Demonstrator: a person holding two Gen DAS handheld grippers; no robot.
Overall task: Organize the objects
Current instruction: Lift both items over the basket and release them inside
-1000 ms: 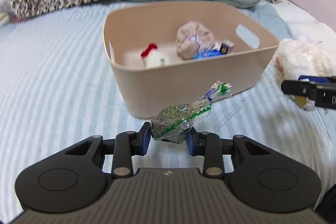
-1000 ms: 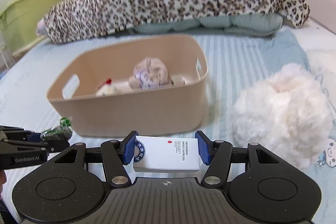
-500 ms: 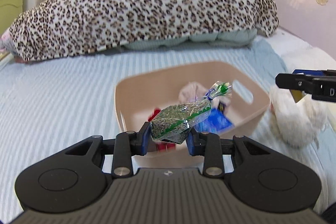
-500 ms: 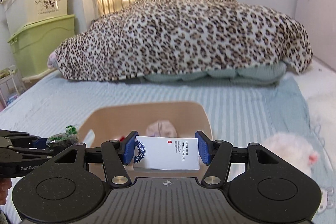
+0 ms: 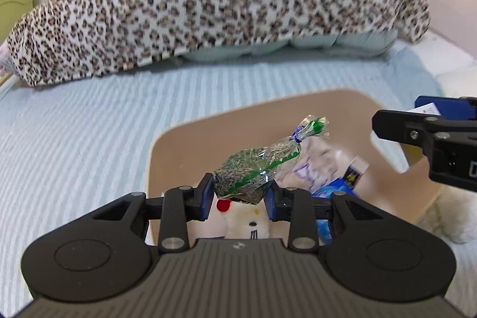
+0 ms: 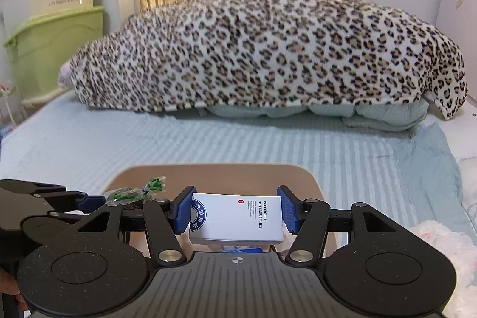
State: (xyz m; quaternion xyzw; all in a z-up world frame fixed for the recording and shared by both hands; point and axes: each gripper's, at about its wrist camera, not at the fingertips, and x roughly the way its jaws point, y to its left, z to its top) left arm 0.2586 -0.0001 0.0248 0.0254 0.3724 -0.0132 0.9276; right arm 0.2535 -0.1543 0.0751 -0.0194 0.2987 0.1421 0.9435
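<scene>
Jaws of the left gripper (image 5: 240, 195) pinch a bag (image 5: 256, 172) of green bits. Jaws of the right gripper (image 6: 237, 213) pinch a white box (image 6: 238, 218). Both hang over the bin (image 5: 167, 151) on the bed (image 5: 74, 124).

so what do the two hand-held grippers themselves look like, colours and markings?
Both match: the left hand-held gripper and right hand-held gripper have matte black linkage arms with silver pivot screws, blue pads on the fingers, a ribbed grey body with a small crosshair mark, and round black discs either side. White lettering shows on one side, cut off. No cables or sleeves visible.
</scene>
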